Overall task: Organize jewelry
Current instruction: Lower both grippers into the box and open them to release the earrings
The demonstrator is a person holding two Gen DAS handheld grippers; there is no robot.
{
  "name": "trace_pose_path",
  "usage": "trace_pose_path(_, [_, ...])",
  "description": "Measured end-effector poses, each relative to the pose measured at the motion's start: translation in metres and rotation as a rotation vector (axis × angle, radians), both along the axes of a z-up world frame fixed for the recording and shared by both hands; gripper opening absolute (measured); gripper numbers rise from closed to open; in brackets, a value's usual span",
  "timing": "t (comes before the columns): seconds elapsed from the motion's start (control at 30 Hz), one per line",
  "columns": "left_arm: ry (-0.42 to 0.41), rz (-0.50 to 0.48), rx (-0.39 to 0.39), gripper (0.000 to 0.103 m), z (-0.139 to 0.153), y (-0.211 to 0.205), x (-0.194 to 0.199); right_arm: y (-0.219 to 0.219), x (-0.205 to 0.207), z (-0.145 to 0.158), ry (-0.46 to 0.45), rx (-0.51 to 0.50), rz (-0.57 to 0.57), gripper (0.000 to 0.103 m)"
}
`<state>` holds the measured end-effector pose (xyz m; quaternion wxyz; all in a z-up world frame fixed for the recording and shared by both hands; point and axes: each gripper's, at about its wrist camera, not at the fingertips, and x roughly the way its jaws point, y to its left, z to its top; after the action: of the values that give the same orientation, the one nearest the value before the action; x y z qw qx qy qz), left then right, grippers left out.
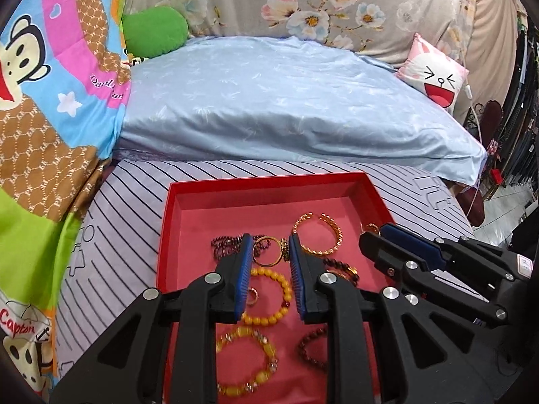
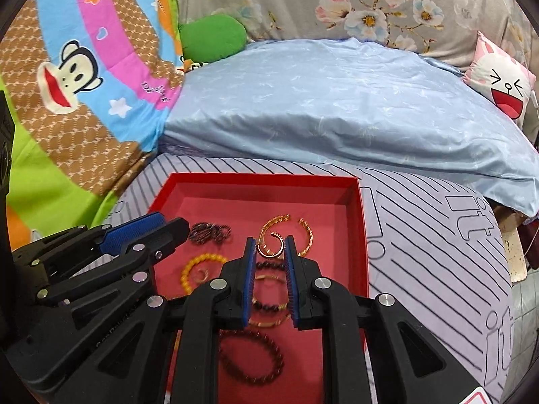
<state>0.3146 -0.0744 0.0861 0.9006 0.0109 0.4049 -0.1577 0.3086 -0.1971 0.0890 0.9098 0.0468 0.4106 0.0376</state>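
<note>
From the left wrist view, the red tray [image 1: 175, 222] sat on the striped sheet [image 1: 128, 202] with all the jewelry already gathered inside it, which I judge was why both tools hung over it rather than over the bedding; the left gripper [image 1: 269, 245] was spread part-way, its blue pads flanking a plain gold ring [image 1: 266, 252] without visibly touching it, and it held nothing that I could make out; the ring lay flat, so it had no long axis to speak of; beyond it an open gold cuff bangle [image 1: 318, 235] lay flat with its gap turned toward the far wall of the tray; a yellow bead bracelet [image 1: 269, 296] and a dark bead bracelet [image 1: 311, 348] lay nearer the camera; the right gripper [image 1: 374, 232] reached in from the right, its tip near the tray's right wall.

From the right wrist view, the right gripper [image 2: 269, 245] was likewise part-way open, bracketing a small rose-gold open ring [image 2: 271, 244]; whether the pads actually touched it I could not tell; that ring seemed tilted up rather than flat, its opening toward the upper right; the twisted gold bangle [image 2: 303, 232] lay behind it, and a dark bead strand [image 2: 209, 230] lay to the left near the tip of the left gripper [image 2: 178, 229].
</note>
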Motion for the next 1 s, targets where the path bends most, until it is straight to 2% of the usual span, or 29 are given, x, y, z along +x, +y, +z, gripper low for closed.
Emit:
trace_pose_path(0.43, [0.046,0.016,0.025,0.021,-0.027,-0.001,0.031,0.001,0.03,-0.03,0.062,0.017,-0.014,0.016])
trace_pose_path(1.0, [0.073,0.032,0.045,0.025,-0.04,-0.001,0.036,0.001,0.032,-0.037,0.086,0.021,-0.015,0.017])
